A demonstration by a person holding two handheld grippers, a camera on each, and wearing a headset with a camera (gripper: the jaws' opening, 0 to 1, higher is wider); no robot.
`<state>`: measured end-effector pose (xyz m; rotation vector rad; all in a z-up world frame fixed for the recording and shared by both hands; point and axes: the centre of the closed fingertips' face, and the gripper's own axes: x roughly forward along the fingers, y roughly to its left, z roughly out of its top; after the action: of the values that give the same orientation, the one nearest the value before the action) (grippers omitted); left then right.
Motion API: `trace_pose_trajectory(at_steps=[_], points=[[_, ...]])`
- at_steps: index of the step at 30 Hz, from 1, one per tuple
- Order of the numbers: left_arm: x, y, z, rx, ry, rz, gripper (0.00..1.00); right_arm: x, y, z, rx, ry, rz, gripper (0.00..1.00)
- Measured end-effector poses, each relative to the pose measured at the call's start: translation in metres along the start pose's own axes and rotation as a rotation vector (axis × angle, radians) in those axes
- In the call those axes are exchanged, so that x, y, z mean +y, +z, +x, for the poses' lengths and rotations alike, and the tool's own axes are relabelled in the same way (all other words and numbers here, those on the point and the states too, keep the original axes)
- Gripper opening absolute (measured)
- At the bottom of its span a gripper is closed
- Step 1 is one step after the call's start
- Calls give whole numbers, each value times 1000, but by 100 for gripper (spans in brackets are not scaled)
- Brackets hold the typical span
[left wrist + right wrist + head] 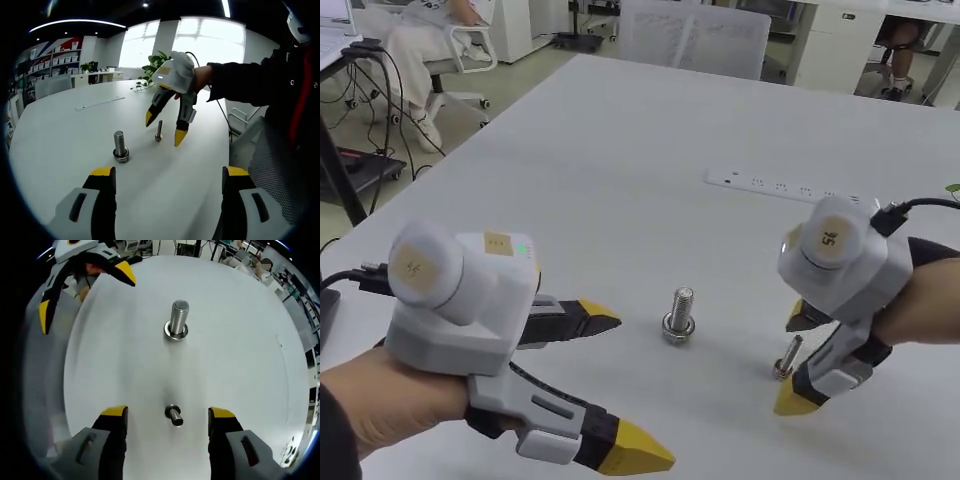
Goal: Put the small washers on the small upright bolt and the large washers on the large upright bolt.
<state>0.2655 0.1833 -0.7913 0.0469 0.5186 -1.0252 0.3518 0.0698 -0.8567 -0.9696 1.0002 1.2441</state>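
Note:
The large upright bolt stands mid-table with washers stacked round its base. To its right is the small upright bolt, which leans slightly. My right gripper hangs open over the small bolt, one yellow tip on each side. In the right gripper view the small bolt sits between the open jaws of the right gripper, with the large bolt beyond. My left gripper is open and empty, left of the large bolt. In the left gripper view the left gripper faces both the large bolt and the small bolt.
A white power strip lies on the white table behind the bolts. Office chairs and desks stand past the far edge. The table edge runs close on the left side.

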Motion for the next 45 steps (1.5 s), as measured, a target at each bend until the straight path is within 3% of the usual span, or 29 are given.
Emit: trace_pose_trajectory(at_steps=[6, 17, 36, 45], points=[[0, 0, 1, 1, -2, 2, 87, 5, 4, 2, -72, 9, 41, 100], [-1, 0, 1, 3, -6, 6, 88, 7, 2, -4, -127, -12, 69, 100], [0, 8, -1, -18, -2, 12, 88, 7, 9, -33, -287, -100, 169, 100], [2, 13, -3, -34, 0, 14, 88, 13, 8, -44, -391, -141, 232, 100]])
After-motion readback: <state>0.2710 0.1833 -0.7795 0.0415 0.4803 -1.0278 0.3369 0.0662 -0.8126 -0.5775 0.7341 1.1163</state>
